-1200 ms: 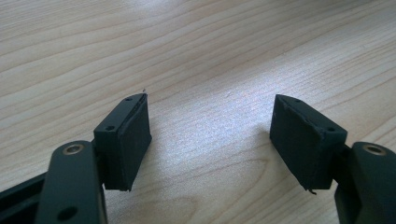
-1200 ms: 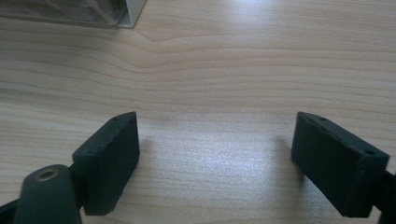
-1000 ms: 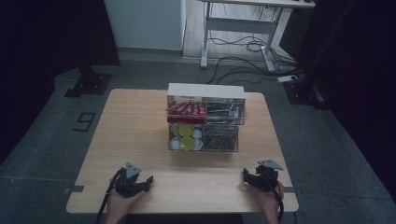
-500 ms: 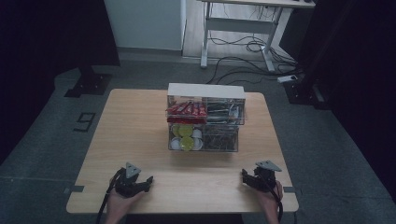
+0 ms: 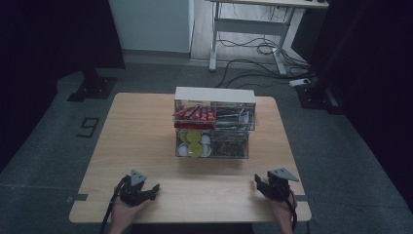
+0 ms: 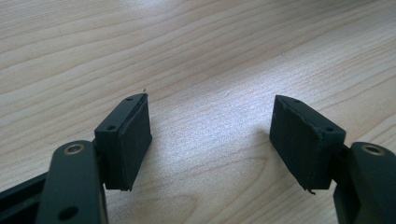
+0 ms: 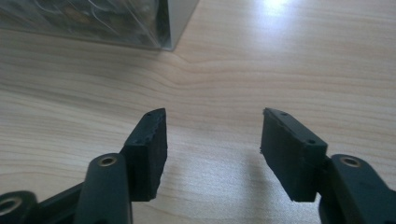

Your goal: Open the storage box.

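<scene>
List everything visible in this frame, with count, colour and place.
table: one, light wood, centre of the high view.
clear organiser: one, two-tier, white top, table middle.
red packets: several, upper left compartment.
round capsules: several, yellow-green and white, lower left compartment.
dark items: right compartments, too small to identify.
white desk frame: one, behind the table, cables on the floor.
left gripper: black, near table edge, open, nothing between.
right gripper: black, jaws just closing, nothing between.
</scene>
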`<control>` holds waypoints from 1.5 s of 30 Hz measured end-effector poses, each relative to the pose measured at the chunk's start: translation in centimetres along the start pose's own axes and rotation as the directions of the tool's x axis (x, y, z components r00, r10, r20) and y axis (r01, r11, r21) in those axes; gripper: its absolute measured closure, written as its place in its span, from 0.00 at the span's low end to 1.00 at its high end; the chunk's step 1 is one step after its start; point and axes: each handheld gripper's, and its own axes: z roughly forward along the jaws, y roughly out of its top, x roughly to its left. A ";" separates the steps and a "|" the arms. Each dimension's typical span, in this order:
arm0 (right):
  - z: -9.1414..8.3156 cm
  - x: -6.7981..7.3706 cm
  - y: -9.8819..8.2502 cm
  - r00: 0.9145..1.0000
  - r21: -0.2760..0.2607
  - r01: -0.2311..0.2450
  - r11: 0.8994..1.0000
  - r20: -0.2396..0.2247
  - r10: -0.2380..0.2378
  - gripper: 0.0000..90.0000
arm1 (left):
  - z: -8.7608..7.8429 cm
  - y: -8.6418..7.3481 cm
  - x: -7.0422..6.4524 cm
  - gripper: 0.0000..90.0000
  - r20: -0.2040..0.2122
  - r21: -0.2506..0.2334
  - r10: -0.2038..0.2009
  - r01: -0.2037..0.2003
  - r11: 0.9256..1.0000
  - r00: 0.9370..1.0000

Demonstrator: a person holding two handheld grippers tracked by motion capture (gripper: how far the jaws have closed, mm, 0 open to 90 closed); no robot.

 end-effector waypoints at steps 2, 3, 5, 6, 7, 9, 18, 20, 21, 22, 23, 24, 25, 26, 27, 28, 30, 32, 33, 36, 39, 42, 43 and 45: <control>-0.1 0.0 0.0 1.000 -0.005 -0.001 1.000 -0.005 0.001 0.49 | 0.0 0.0 0.0 0.32 0.000 0.002 0.001 -0.001 1.000 1.000; -0.2 0.0 0.1 1.000 -0.011 -0.005 1.000 -0.008 0.005 0.51 | 0.0 0.0 0.0 0.32 -0.001 0.002 0.001 -0.001 1.000 1.000; -0.4 -0.1 0.2 1.000 -0.019 -0.008 1.000 -0.011 0.007 0.53 | 0.0 0.0 0.0 0.32 0.000 0.002 0.001 -0.001 1.000 1.000; -0.4 -0.1 0.2 1.000 -0.023 -0.006 1.000 -0.010 0.006 0.53 | 0.0 0.0 0.0 0.32 -0.001 0.002 0.002 -0.002 1.000 1.000; -0.6 -0.1 0.3 1.000 -0.030 0.001 1.000 -0.003 -0.001 0.54 | 0.0 0.0 0.0 0.32 -0.001 0.002 0.002 -0.002 1.000 1.000; -0.8 -0.1 0.4 1.000 -0.040 0.002 0.999 -0.001 -0.002 0.56 | 0.0 0.0 0.0 0.32 -0.001 0.002 0.002 -0.002 1.000 1.000; -1.9 0.3 1.0 1.000 -0.086 0.008 0.996 -0.016 -0.009 0.72 | 0.0 0.0 0.0 0.32 -0.003 0.002 0.003 -0.003 1.000 1.000; -2.1 0.4 1.2 1.000 -0.101 0.012 0.995 -0.019 -0.014 0.75 | 0.0 0.0 0.0 0.33 -0.001 -0.001 -0.002 0.002 1.000 1.000; -2.2 0.4 1.2 1.000 -0.108 0.008 0.994 -0.025 -0.011 0.76 | 0.0 0.0 0.0 0.33 0.000 -0.002 -0.004 0.004 1.000 1.000; -2.3 0.5 1.3 1.000 -0.112 0.004 0.994 -0.030 -0.008 0.77 | 0.0 0.0 0.1 0.33 0.001 -0.003 -0.009 0.009 1.000 1.000; -2.5 0.5 1.5 0.999 -0.117 0.006 0.993 -0.036 -0.010 0.78 | 0.0 0.0 0.1 0.33 0.003 -0.003 -0.012 0.012 1.000 1.000; -2.6 0.6 1.5 0.999 -0.121 0.004 0.993 -0.041 -0.009 0.79 | 0.0 0.0 0.1 0.33 0.003 -0.003 -0.014 0.014 1.000 1.000; -2.7 0.6 1.6 0.999 -0.125 0.002 0.992 -0.046 -0.008 0.79 | 0.0 0.0 0.1 0.33 0.003 -0.003 -0.014 0.014 1.000 1.000; -2.8 0.7 1.7 0.999 -0.130 0.001 0.992 -0.053 -0.008 0.80 | 0.0 0.0 0.1 0.33 0.001 -0.002 -0.013 0.013 1.000 1.000; -2.8 0.7 1.8 0.998 -0.135 -0.005 0.991 -0.062 -0.003 0.81 | 0.0 0.0 0.1 0.33 0.001 -0.002 -0.013 0.013 1.000 1.000; -2.9 0.8 1.9 0.998 -0.137 -0.007 0.991 -0.066 -0.002 0.82 | 0.0 0.0 0.1 0.33 0.002 -0.003 -0.014 0.014 1.000 1.000; -3.2 1.0 2.5 0.997 -0.149 -0.003 0.989 -0.077 -0.008 0.85 | 0.0 0.0 0.1 0.33 -0.001 -0.003 -0.014 0.014 1.000 1.000; -3.3 1.0 2.7 0.997 -0.152 -0.005 0.988 -0.079 -0.007 0.86 | 0.0 0.0 0.1 0.33 0.000 -0.004 -0.015 0.015 1.000 1.000; -3.5 1.1 2.9 0.996 -0.158 -0.005 0.987 -0.087 -0.008 0.87 | 0.0 0.0 0.1 0.34 0.000 -0.004 -0.015 0.015 1.000 1.000; -3.8 1.4 3.5 0.995 -0.171 -0.002 0.985 -0.101 -0.016 0.90 | 0.0 0.0 0.1 0.34 0.004 -0.005 -0.019 0.019 1.000 1.000; -4.0 1.7 4.0 0.993 -0.184 -0.008 0.983 -0.120 -0.015 0.92 | 0.0 0.0 0.2 0.34 0.006 -0.005 -0.023 0.023 1.000 1.000; -4.0 2.0 4.6 0.990 -0.196 -0.014 0.980 -0.137 -0.013 0.93 | 0.0 0.0 0.2 0.34 0.007 -0.006 -0.024 0.024 1.000 1.000; -4.0 2.1 4.8 0.990 -0.199 -0.015 0.980 -0.142 -0.014 0.93 | 0.0 0.0 0.2 0.34 0.008 -0.006 -0.024 0.024 1.000 1.000; -4.0 2.4 5.2 0.989 -0.202 -0.016 0.979 -0.149 -0.014 0.95 | -0.1 0.0 0.2 0.34 0.009 -0.007 -0.026 0.026 1.000 1.000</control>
